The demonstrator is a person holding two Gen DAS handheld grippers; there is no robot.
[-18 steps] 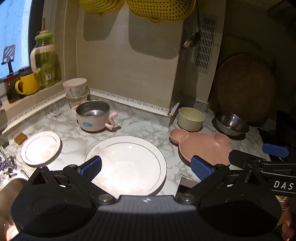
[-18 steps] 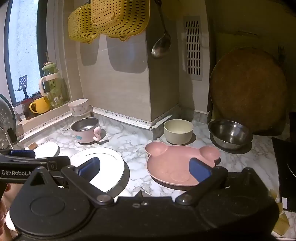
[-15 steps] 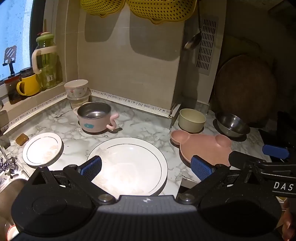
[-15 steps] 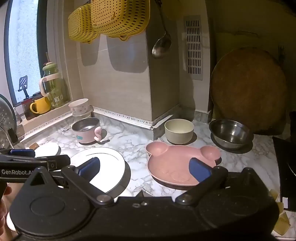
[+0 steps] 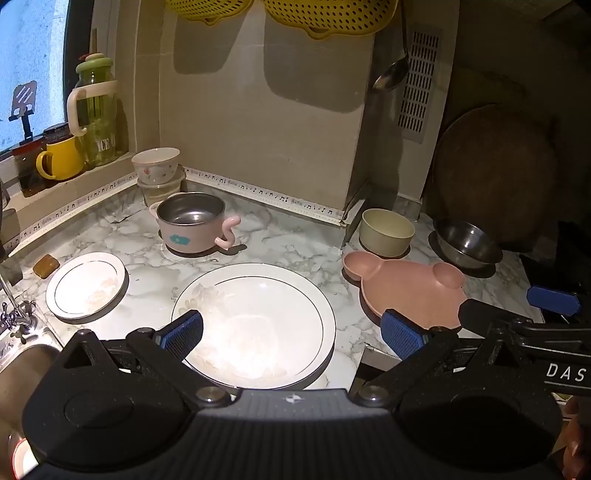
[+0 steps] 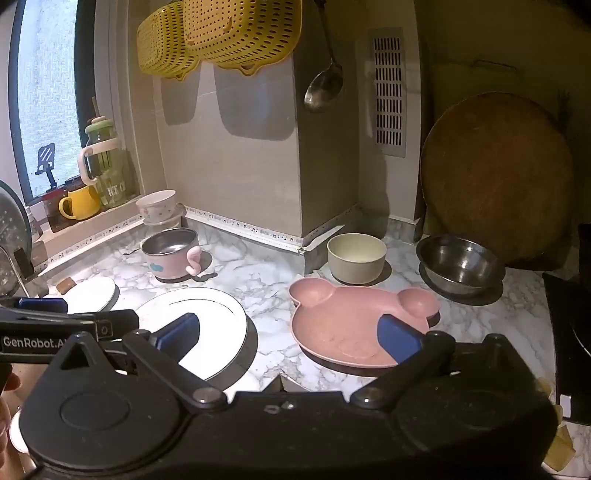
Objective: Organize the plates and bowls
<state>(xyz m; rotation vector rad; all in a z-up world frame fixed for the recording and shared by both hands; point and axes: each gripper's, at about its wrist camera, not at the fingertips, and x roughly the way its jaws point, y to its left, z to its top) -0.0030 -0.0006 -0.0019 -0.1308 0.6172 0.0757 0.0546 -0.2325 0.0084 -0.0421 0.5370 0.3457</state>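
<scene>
On the marble counter lie a large white plate (image 5: 258,317), a small white plate (image 5: 86,284), a pink bear-shaped plate (image 5: 410,288), a pink steel-lined bowl with handle (image 5: 192,225), a cream bowl (image 5: 386,230), a steel bowl (image 5: 467,242) and stacked bowls (image 5: 157,173) in the corner. My left gripper (image 5: 291,334) is open and empty, above the large plate's near edge. My right gripper (image 6: 288,338) is open and empty, between the large plate (image 6: 207,325) and the pink plate (image 6: 354,321).
A sink and tap (image 5: 14,321) lie at the left. A green jug (image 5: 98,122) and yellow mug (image 5: 61,158) stand on the sill. A round wooden board (image 6: 495,184) leans at the right. Yellow colanders (image 6: 221,33) and a ladle (image 6: 325,85) hang on the wall.
Both views have shifted slightly; the left gripper has drifted a little back and left over the large plate. Both grippers stay open and empty.
</scene>
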